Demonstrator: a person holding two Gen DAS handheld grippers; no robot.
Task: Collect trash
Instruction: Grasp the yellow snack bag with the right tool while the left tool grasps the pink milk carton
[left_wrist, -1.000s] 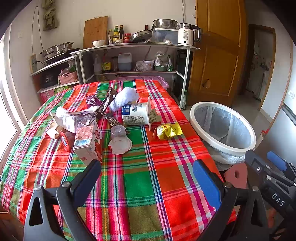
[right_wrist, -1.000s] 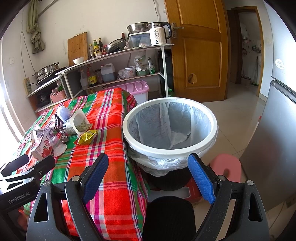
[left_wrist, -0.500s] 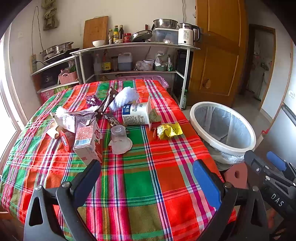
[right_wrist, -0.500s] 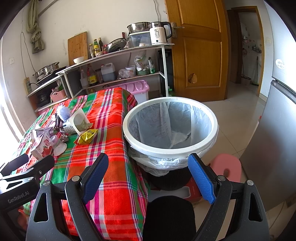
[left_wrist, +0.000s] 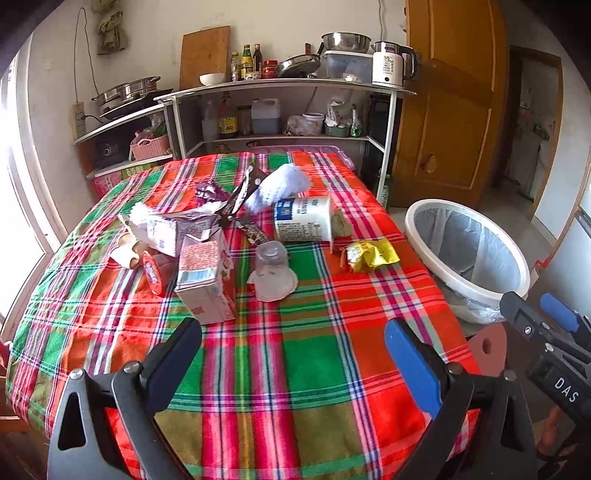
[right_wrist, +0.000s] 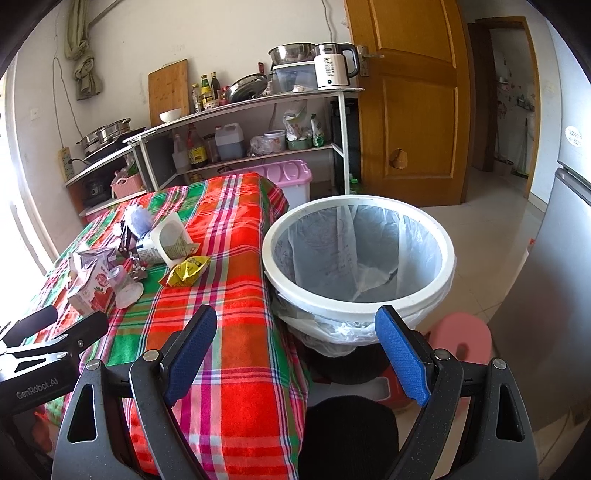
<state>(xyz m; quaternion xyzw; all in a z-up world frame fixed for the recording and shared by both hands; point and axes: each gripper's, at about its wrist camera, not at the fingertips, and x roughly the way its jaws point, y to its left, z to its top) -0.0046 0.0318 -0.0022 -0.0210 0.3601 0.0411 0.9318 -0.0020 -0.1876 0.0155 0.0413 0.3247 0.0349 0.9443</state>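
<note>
Right now the left gripper (left_wrist: 293, 354) hangs over the near part of the plaid tablecloth (left_wrist: 317, 369), its two fingers spread wide and holding nothing; all the trash lies beyond its tips, farther up the cloth. Nearest to it is the strawberry milk carton (left_wrist: 205, 282), lying just past the left finger; touching that carton's left side is a small red-lidded cup (left_wrist: 152, 273), and behind it sits a crumpled purple-and-white carton (left_wrist: 173, 230). To the right of the milk carton stands an upturned clear plastic cup (left_wrist: 271, 273) on its peeled lid; behind that a white yogurt tub (left_wrist: 304, 218) lies on its side, mouth towards the bin, with dark snack wrappers (left_wrist: 236, 201) and a white fluffy wad (left_wrist: 280, 184) farther back. A crumpled yellow wrapper (left_wrist: 371, 254) rests to the right of the clear cup, closest of the litter to the cloth's right edge.

Beside that edge stands the white trash bin (right_wrist: 356, 301), lined with a clear bag; the right gripper (right_wrist: 295, 350) hovers in front of it, fingers likewise wide apart and gripping nothing, the left finger over the cloth's corner and the right finger before the bin's near rim. Low beside the bin sits a pink stool (right_wrist: 461, 339).
</note>
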